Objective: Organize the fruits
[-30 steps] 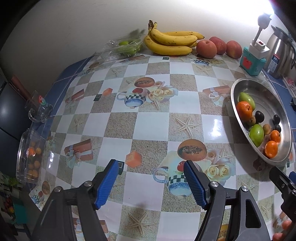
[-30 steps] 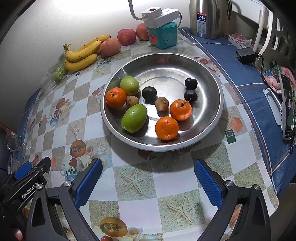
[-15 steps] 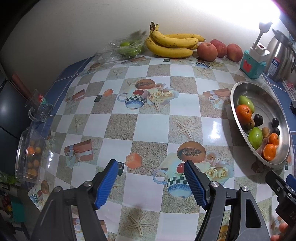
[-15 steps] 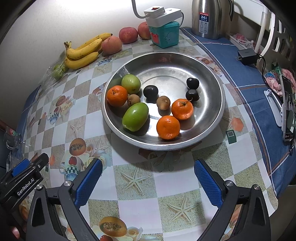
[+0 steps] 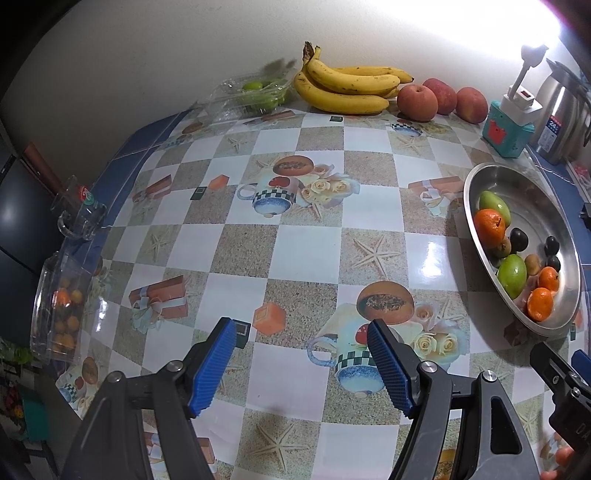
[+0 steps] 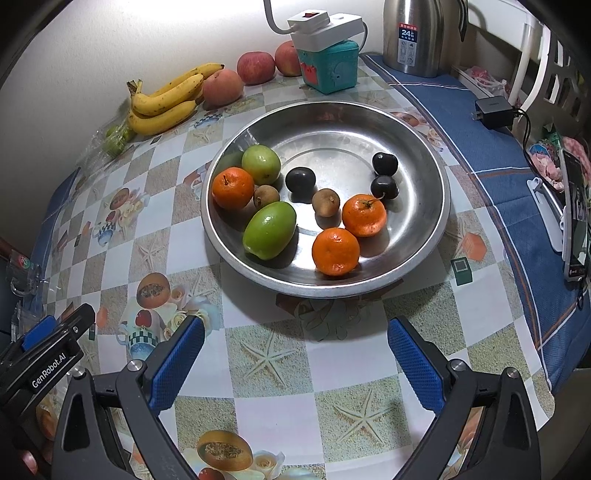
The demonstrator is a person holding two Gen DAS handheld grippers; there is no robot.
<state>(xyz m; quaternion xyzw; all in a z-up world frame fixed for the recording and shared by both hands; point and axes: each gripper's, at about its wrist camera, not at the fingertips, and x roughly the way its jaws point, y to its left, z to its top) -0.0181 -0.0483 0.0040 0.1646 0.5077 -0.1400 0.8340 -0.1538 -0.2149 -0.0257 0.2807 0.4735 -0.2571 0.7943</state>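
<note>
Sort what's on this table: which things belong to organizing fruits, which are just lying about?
Job:
steel bowl holding oranges, green fruits, dark plums and small brown fruits
bananas
apples

Lying about:
kettle
power strip
teal box
charger

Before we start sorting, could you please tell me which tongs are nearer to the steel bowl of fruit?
Right. The right tongs sit open just before the steel bowl; the left tongs are off to its left.
</note>
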